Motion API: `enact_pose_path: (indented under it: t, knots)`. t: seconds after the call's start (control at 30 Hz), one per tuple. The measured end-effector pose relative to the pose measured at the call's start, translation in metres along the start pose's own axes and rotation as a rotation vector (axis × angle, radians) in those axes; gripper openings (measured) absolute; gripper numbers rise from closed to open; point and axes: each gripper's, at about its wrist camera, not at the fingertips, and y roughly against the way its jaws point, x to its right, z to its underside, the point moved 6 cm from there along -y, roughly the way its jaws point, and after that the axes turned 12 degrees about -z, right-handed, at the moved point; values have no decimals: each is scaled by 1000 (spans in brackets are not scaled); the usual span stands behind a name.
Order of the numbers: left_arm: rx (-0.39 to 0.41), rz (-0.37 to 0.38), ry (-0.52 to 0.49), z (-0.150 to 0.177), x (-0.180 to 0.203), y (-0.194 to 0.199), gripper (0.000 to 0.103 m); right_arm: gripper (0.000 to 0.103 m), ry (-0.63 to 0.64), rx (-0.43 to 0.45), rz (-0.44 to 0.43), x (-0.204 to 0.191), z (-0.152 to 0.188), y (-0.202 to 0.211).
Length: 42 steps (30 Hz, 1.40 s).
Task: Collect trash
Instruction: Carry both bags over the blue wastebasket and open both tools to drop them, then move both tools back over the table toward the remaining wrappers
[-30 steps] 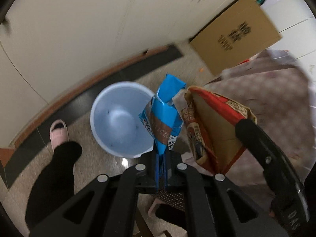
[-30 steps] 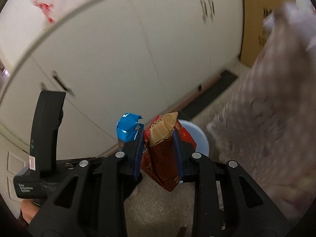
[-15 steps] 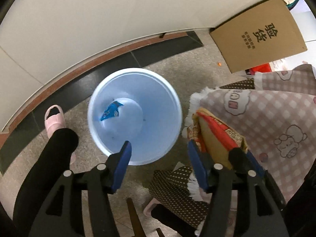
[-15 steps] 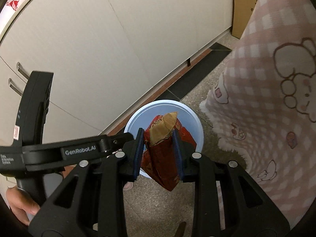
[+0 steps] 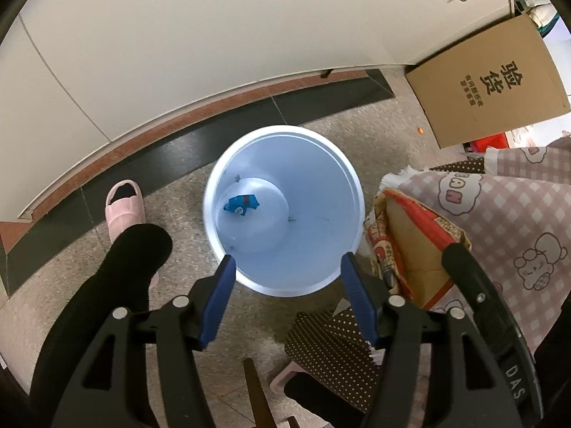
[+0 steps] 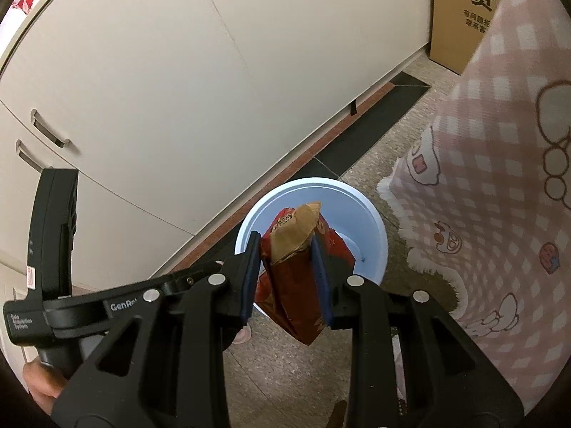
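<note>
A light blue trash bin [image 5: 285,210] stands on the floor below both grippers; it also shows in the right wrist view [image 6: 371,235]. A blue wrapper [image 5: 241,204] lies at its bottom. My left gripper [image 5: 287,267] is open and empty above the bin's near rim. My right gripper [image 6: 285,249] is shut on a red snack bag [image 6: 299,278] and holds it above the bin. The same bag [image 5: 410,249] shows at the right of the bin in the left wrist view.
White cabinets [image 5: 214,53] run behind the bin. A cardboard box [image 5: 492,82] leans at the right. A pink checked cloth [image 6: 499,178] hangs close on the right. A person's leg [image 5: 117,278] and pink slipper [image 5: 125,207] are left of the bin.
My left gripper opened and the blue wrapper dropped into the bin. The right gripper with the red bag moved over the bin.
</note>
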Motion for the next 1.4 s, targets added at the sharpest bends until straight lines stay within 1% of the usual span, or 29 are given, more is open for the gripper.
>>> enact_pose_path:
  t: [0.13, 0.23, 0.27, 0.3, 0.33, 0.47, 0.67, 0.8, 0.9, 0.97, 1.07, 1.1, 1.13, 1.17, 1.23, 1.27, 1.3, 1.4]
  knots:
    - [19, -5, 27, -2, -9, 8, 60, 29, 17, 18, -15, -6, -6, -3]
    - [38, -9, 43, -4, -14, 17, 61, 34, 32, 44, -26, -10, -11, -4]
    - [43, -9, 46, -5, -15, 20, 61, 45, 31, 54, -29, -10, -13, -4]
    - [52, -6, 48, -5, -16, 24, 62, 49, 31, 63, -34, -10, -14, -4]
    - [59, -3, 49, -6, -16, 28, 62, 49, 36, 78, -35, -13, -15, -1]
    - [92, 8, 56, -6, -16, 48, 62, 51, 60, 87, -18, -21, -16, 9]
    - [174, 48, 72, 3, -18, 96, 63, 53, 152, 120, 74, -46, -17, 47]
    - [257, 56, 74, 11, -20, 140, 63, 54, 227, 173, 107, -80, -16, 86]
    - [335, 86, 59, 19, -14, 183, 64, 54, 262, 237, 114, -101, -20, 127]
    - [389, 109, 41, 26, -6, 211, 64, 55, 275, 282, 117, -111, -24, 154]
    - [468, 142, -5, 39, 16, 254, 66, 61, 274, 367, 134, -117, -27, 204]
    - [494, 155, -27, 45, 27, 269, 67, 62, 271, 399, 152, -114, -25, 227]
    - [513, 167, -46, 49, 36, 279, 68, 62, 268, 414, 159, -114, -25, 237]
    - [535, 182, -76, 56, 50, 293, 68, 62, 252, 447, 168, -107, -22, 260]
    - [563, 194, -125, 67, 73, 308, 68, 63, 222, 488, 189, -95, -18, 289]
    - [576, 208, -167, 75, 91, 317, 69, 65, 200, 516, 203, -86, -14, 308]
    - [580, 214, -193, 80, 104, 322, 69, 68, 171, 549, 224, -74, -9, 329]
    - [569, 259, -281, 103, 153, 331, 70, 73, 82, 626, 275, -41, 7, 377]
